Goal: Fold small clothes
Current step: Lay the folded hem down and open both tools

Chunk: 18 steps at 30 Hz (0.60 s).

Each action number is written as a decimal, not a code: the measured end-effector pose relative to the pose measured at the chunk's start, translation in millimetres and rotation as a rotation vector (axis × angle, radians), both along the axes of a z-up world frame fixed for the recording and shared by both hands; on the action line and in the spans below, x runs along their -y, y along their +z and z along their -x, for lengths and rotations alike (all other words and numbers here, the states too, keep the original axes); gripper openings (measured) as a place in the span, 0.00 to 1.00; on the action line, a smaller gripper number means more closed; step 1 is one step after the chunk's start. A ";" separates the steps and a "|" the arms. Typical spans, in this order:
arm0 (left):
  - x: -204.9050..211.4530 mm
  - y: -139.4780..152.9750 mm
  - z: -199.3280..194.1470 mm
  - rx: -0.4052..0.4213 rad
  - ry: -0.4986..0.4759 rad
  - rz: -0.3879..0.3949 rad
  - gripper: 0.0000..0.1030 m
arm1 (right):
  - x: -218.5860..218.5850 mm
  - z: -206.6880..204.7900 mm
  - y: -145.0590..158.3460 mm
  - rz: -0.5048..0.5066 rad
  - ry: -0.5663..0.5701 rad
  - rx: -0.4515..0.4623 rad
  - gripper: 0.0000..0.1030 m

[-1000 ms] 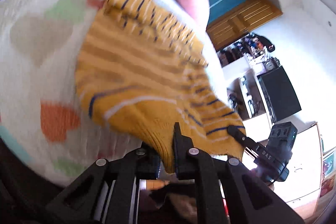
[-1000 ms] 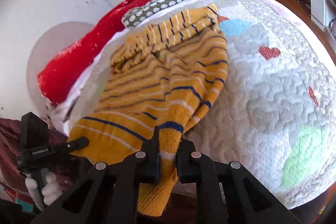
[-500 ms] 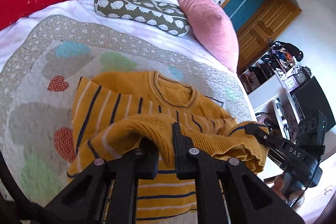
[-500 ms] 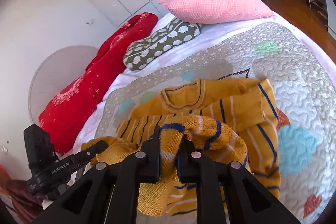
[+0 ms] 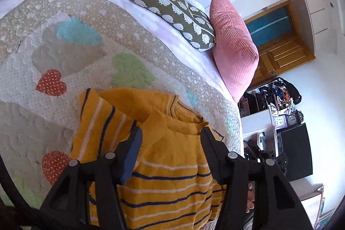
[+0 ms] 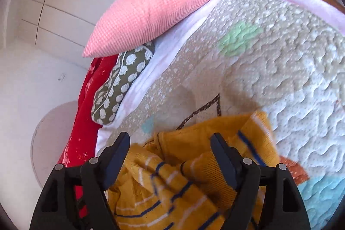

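Just released: left gripper (image 5: 170, 137) and right gripper (image 6: 170, 143) now wide open, empty; sweater (image 5: 168, 176) folded over on bed (image 5: 43, 122).

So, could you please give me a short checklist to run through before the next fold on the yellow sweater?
1. Left gripper released: ok, jaws stand wide apart with nothing pinched.
2. Right gripper released: ok, jaws apart, cloth only lying between them.
3. Yellow striped sweater resting on the quilt: ok, its hem half is folded up over the chest.
4. Folded edge squared with the neckline: not ok, it sits bunched and skewed just below the collar.
5. Sleeves tucked flat: cannot tell, the right wrist view is blurred and rumpled.
6. Pillows clear of the fold: ok, the pink pillow and green patterned cushion lie apart from it.
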State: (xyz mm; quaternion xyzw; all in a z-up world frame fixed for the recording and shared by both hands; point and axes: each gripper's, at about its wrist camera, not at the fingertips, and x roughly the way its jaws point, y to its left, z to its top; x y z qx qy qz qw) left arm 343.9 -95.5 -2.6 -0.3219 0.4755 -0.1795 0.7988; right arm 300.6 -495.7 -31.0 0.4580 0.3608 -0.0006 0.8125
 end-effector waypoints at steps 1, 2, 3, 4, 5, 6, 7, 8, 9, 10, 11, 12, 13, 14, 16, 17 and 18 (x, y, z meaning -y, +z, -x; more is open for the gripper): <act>-1.2 2.7 0.9 0.009 0.001 -0.029 0.53 | 1.3 2.9 5.2 0.032 0.006 0.002 0.79; -1.6 6.1 4.4 0.026 -0.004 -0.078 0.54 | 0.6 3.9 9.8 0.076 0.028 0.007 0.79; -1.3 7.6 8.5 0.038 -0.010 -0.119 0.55 | -5.9 6.3 16.1 0.147 0.065 0.007 0.79; 0.7 8.6 15.1 0.051 -0.021 -0.174 0.55 | -16.0 9.6 22.3 0.230 0.112 0.012 0.79; 2.0 7.2 20.9 0.058 -0.035 -0.220 0.56 | -26.8 13.5 26.1 0.305 0.163 0.024 0.79; 3.1 5.0 27.0 0.064 -0.051 -0.253 0.56 | -39.4 18.3 28.5 0.378 0.219 0.037 0.79; 6.2 2.7 35.2 0.072 -0.072 -0.283 0.56 | -54.0 22.1 30.1 0.448 0.274 0.043 0.79; 6.9 -0.5 40.3 0.078 -0.086 -0.304 0.56 | -68.0 26.0 29.6 0.515 0.323 0.047 0.79; 12.7 -3.4 45.9 0.087 -0.108 -0.347 0.56 | -80.0 29.6 26.4 0.588 0.364 0.048 0.79; 21.4 -6.5 48.0 0.100 -0.135 -0.412 0.56 | -94.2 31.4 23.5 0.682 0.397 0.040 0.76; 29.2 -9.6 48.1 0.110 -0.149 -0.481 0.56 | -105.6 32.8 18.0 0.784 0.419 0.020 0.54; 36.9 -12.4 45.6 0.113 -0.157 -0.541 0.56 | -114.0 31.1 11.9 0.860 0.438 -0.003 0.25; 46.4 -16.7 37.5 0.113 -0.170 -0.610 0.56 | -116.1 26.6 5.5 0.882 0.453 -0.030 0.20; 53.0 -21.9 28.1 0.102 -0.167 -0.690 0.56 | -112.7 21.8 0.0 0.880 0.445 -0.054 0.20; 52.2 -33.6 4.4 0.044 -0.105 -0.759 0.56 | -98.2 8.8 -9.4 0.911 0.381 -0.109 0.20; 46.6 -38.6 -6.1 0.007 -0.077 -0.741 0.56 | -88.0 0.3 -15.6 0.931 0.342 -0.168 0.20; 36.2 -44.8 -18.7 -0.046 -0.031 -0.708 0.56 | -74.1 -8.2 -21.6 0.920 0.302 -0.231 0.23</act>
